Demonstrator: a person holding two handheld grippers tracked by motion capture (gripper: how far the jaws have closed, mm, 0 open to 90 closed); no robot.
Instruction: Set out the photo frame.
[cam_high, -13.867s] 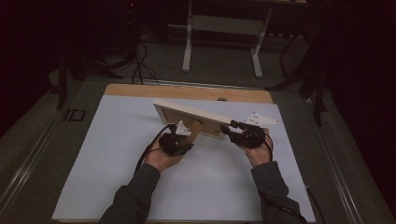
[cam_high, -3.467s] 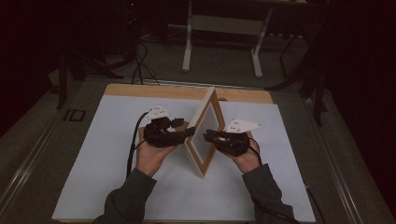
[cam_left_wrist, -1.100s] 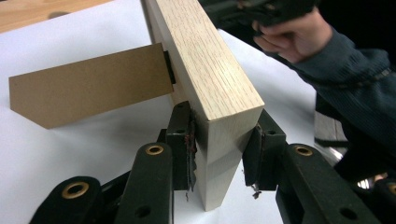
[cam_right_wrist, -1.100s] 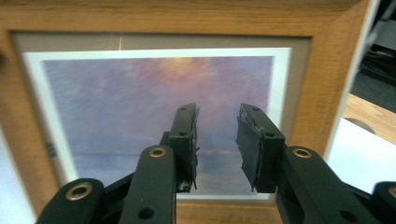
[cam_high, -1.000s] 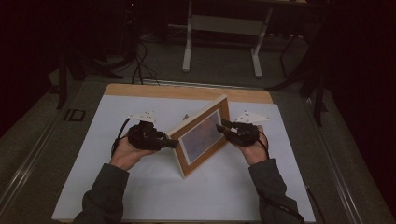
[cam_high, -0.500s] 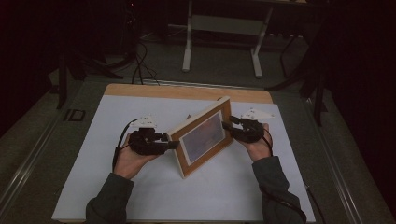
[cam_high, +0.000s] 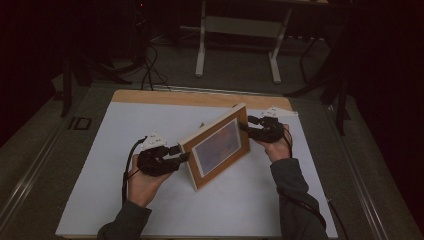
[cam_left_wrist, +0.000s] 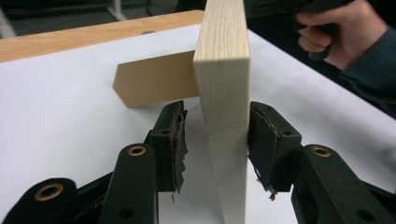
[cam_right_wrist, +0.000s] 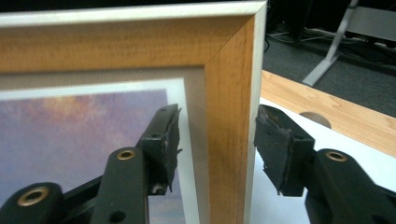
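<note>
Two grippers flank one thing: a light wooden picture frame with a purple-toned print behind glass, standing upright on the white table cover, propped by a tan wedge-shaped back stand.

Left gripper is at the frame's near left edge. In the left gripper view the pale end-grain edge sits between the jaws; the right pad looks touching or just beside the wood, the left pad has a clear gap. Jaws have just been opening, so released, frame between them but not clamped.

Right gripper is at the far upper corner. In the right gripper view the mitred corner sits between the jaws with a gap on both sides; the jaws have just been opening too. Released, not holding.

So the frame stands by itself near the table's middle, angled, its face toward the person.

Handling, as a judgement: stiff, fairly light, wood moulding takes a pinch well. Glass front is fragile and slick, so keep the pads on the wooden border, not the pane. Best hold is across the moulding thickness at opposite edges, as the jaws now sit. The thin prop makes it tippy; a nudge while backing off could knock it flat.

Frayed pad lining shows on the jaws, grip may be uneven.
</note>
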